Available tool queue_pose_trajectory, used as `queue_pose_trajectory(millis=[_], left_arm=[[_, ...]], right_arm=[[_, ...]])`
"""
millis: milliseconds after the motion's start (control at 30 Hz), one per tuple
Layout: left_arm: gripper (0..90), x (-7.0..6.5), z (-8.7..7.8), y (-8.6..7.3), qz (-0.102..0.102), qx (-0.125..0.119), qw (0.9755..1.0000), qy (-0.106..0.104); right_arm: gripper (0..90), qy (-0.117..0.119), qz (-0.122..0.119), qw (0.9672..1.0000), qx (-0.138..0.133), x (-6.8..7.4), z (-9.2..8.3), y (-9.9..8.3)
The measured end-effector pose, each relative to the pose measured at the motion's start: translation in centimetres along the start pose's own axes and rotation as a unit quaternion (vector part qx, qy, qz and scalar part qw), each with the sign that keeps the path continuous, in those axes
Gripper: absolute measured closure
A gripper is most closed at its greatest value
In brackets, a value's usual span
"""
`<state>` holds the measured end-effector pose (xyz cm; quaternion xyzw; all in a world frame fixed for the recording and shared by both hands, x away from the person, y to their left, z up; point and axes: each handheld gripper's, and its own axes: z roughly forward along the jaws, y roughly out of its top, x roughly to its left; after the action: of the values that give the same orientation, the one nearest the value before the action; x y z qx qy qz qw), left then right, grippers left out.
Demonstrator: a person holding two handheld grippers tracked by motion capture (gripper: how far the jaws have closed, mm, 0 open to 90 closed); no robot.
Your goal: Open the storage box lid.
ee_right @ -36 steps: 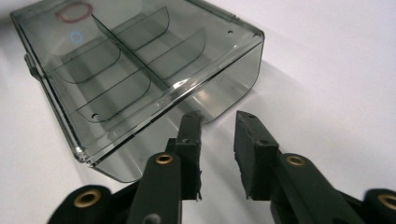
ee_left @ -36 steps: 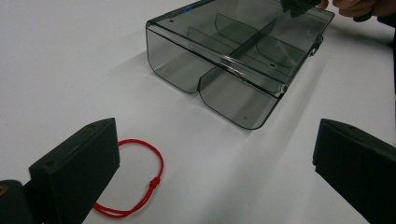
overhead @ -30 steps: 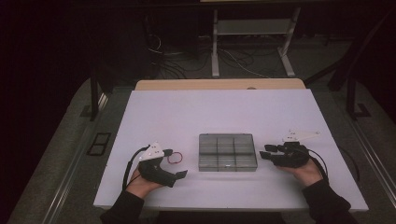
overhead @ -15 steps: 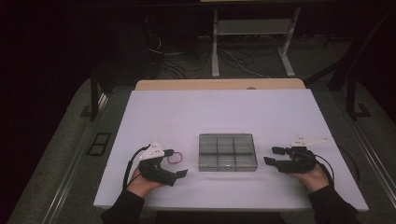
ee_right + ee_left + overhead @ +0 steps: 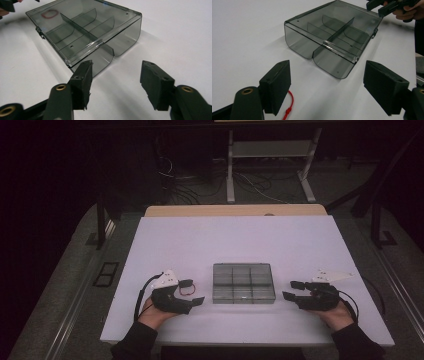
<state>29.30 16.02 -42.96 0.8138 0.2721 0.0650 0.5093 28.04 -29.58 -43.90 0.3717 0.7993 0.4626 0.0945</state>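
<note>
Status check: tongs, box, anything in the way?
Left tongs open, just been closing, nothing between. Right tongs open, empty. Grey divided box lid shut, untouched between them. Path clear.

The red cable (image 5: 288, 110) runs off the bottom edge, partly hidden.

**Both grippers low at the table's near edge, jaws apart**

Your left hand (image 5: 152, 314) holds the left gripper (image 5: 192, 292) pointing inward to the right. Its jaws have just been closing, yet they stand apart with nothing between them. Your right hand (image 5: 336, 314) holds the right gripper (image 5: 292, 290) pointing inward to the left. Its jaws have also just been closing and stand apart, gripping nothing. Both dark sleeves come in from the bottom edge.
</note>
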Motion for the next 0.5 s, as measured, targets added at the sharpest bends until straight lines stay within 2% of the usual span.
queue_pose_trajectory(millis=[300,400,500], left_arm=[[41.6,0.3,1.0,1.2,0.016,0.006,0.9996,-0.022],[47.6,0.2,1.2,1.1,0.007,-0.009,0.9993,-0.035],[54.0,-0.5,1.2,1.1,0.019,-0.009,0.9991,-0.037]], right_arm=[[46.5,0.000,0.000,1.0000,-0.005,-0.1,-0.1,0.1],[49.0,0.002,-0.002,1.0000,-0.005,0.0,-0.1,0.1],[52.5,0.003,-0.005,1.0000,-0.005,0.0,0.0,0.1]])
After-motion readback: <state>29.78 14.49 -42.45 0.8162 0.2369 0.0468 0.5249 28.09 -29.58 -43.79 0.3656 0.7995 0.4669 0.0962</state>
